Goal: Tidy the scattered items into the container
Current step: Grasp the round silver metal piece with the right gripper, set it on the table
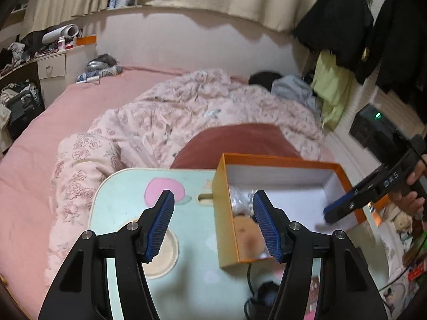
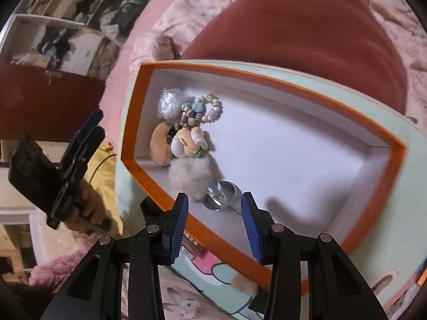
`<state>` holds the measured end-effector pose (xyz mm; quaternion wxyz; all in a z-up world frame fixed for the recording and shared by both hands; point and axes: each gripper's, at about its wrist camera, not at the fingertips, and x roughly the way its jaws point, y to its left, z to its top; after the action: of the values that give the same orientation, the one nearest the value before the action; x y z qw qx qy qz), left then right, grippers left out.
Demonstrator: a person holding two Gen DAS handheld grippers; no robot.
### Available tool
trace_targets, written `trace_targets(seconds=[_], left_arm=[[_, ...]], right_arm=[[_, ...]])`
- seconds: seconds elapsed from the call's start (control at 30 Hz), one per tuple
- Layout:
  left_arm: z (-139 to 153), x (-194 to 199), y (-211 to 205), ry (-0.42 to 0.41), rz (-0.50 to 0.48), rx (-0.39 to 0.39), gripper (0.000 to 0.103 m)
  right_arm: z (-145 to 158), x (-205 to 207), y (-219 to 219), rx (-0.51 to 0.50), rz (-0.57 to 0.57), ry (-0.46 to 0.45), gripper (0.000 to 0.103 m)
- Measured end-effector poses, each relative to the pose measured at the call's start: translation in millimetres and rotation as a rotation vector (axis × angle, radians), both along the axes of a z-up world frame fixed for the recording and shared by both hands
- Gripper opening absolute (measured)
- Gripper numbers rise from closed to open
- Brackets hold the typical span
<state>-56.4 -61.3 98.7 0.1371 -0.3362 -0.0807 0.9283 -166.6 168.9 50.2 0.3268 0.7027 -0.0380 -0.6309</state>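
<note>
An orange box (image 1: 280, 160) with a white inside stands on a mint-green cartoon table (image 1: 128, 200). In the right wrist view the box (image 2: 267, 80) holds a sparkly pompom (image 2: 169, 104), a bead bracelet (image 2: 208, 109), small plush toys (image 2: 186, 141), a grey fluffy ball (image 2: 192, 176) and a little glass jar (image 2: 221, 194). My right gripper (image 2: 214, 213) hangs open above the box's near side, just short of the jar, nothing between its pads. My left gripper (image 1: 213, 213) is open and empty over the box's left wall. Each gripper also shows in the other's view: right gripper (image 1: 329, 213), left gripper (image 2: 92, 125).
The table sits on a bed with a pink floral quilt (image 1: 186, 101) and a dark red cushion (image 1: 234, 144) behind the box. A black cable bundle (image 1: 264, 293) lies on the table in front of the box. A small clear-pink thing (image 2: 192, 245) lies outside the near wall.
</note>
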Motion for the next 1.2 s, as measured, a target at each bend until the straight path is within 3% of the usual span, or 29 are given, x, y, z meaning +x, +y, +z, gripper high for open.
trace_targets(seconds=[0.23,0.27,0.33,0.43,0.57,0.77,0.93,1.07,1.2], left_arm=[[-10,-2,5,-0.021,-0.026,0.047,0.062],[-10,-2,6,-0.022,-0.029,0.049,0.062],[-10,1,6,-0.017,-0.028,0.05,0.062],[-7,6,4,0.0,-0.017,0.063,0.062],[-3,12,4,0.006,-0.012,0.081,0.062],[6,19,7,0.003,-0.029,0.09,0.062],[12,21,14,-0.009,-0.035,0.077,0.062],[15,23,20,-0.02,-0.052,0.081,0.062],[20,23,32,-0.065,-0.133,0.084,0.062]], right_arm=[[-19,6,-22,0.079,0.094,0.021,0.041],[-20,9,-25,0.099,0.119,0.046,0.04],[-15,19,-30,0.153,0.168,0.141,0.028],[-8,33,-30,0.215,0.186,0.272,0.027],[1,42,-15,0.232,0.129,0.392,0.026],[44,59,27,0.096,-0.048,0.559,0.026],[81,113,39,-0.075,-0.121,0.681,0.027],[80,152,25,-0.17,-0.119,0.686,0.027],[43,169,27,-0.15,-0.152,0.596,0.027]])
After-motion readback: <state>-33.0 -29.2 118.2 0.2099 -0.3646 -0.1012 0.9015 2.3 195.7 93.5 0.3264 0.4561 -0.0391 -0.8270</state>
